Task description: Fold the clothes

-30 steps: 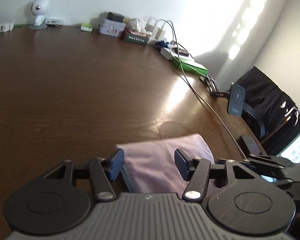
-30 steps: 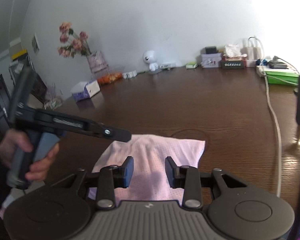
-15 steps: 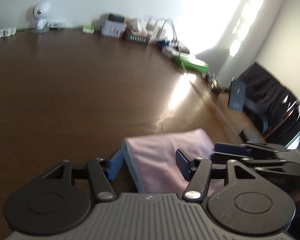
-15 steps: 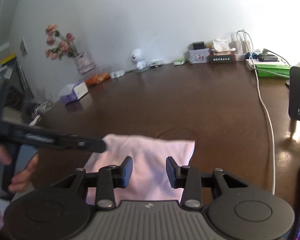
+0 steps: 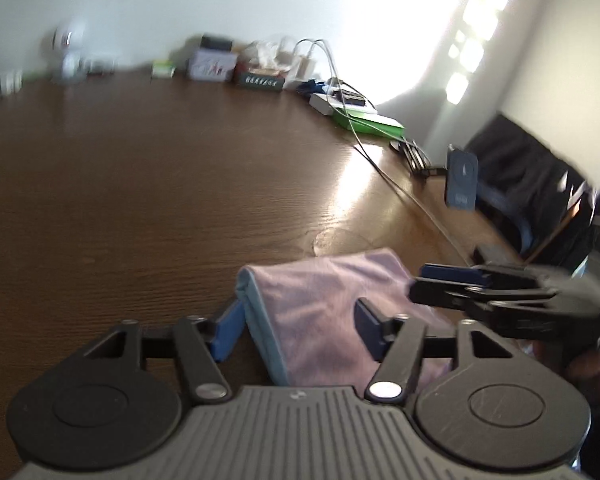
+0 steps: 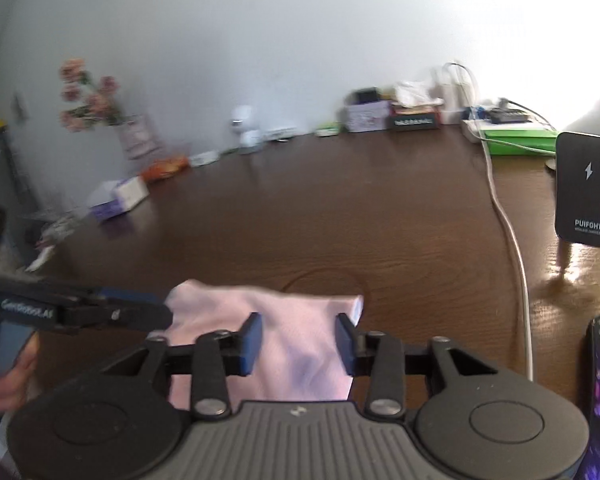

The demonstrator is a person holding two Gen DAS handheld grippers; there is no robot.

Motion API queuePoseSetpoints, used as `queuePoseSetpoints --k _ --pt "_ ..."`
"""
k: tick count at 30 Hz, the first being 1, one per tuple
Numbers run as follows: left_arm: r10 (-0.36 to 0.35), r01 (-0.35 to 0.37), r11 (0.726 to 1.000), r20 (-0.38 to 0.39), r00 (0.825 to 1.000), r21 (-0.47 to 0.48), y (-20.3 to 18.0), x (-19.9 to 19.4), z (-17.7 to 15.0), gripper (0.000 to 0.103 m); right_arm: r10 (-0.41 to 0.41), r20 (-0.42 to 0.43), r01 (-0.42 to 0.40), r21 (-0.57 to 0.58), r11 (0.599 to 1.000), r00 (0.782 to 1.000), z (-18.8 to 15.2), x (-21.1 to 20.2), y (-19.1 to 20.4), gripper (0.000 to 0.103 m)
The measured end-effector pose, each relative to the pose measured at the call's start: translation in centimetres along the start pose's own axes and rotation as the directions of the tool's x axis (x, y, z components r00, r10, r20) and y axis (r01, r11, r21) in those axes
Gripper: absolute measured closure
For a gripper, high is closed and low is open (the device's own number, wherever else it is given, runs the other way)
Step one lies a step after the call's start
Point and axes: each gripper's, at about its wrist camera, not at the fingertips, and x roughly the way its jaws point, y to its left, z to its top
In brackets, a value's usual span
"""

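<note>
Pink garment (image 6: 284,332) lying folded on the wooden table (image 6: 340,220) at 6 o'clock; left gripper (image 5: 298,330) and right gripper (image 6: 298,338) hovering spread apart, holding nothing. Edges should be kept aligned.

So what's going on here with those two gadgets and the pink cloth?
A person is folding a piece of clothing with a hand-held gripper in each hand. The pink garment lies folded on the brown wooden table. Both the left gripper and the right gripper are open, fingers spread either side of the cloth, neither clamping it. One hand shows at the edge, holding a gripper's handle.
</note>
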Motion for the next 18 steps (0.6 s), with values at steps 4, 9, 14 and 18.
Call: queuePoseSetpoints --k 4,9,14,18 --pt "-0.014 0.014 0.999 0.000 1.000 0.039 -0.9 -0.9 -1.3 0.037 0.042 -0.057 -0.044 -0.034 0.998 0.997 -1.7 -0.2 -0.1 0.056" --pt "-0.038 0.038 0.996 0.003 0.999 0.076 -2.0 -2.0 -2.9 0.037 -0.001 -0.013 0.001 -0.029 1.000 1.000 -1.8 -1.5 0.0 0.057" --pt "-0.041 0.043 0.990 -0.017 0.999 0.136 -3.4 -2.4 -4.4 0.017 0.087 0.003 -0.087 -0.048 0.995 0.996 -2.9 -3.9 -0.5 0.051" --pt "-0.011 0.024 0.978 -0.064 0.998 0.206 -4.9 -1.5 -5.4 0.026 0.115 -0.029 -0.117 -0.082 0.990 0.993 -3.9 -4.0 0.4 0.050"
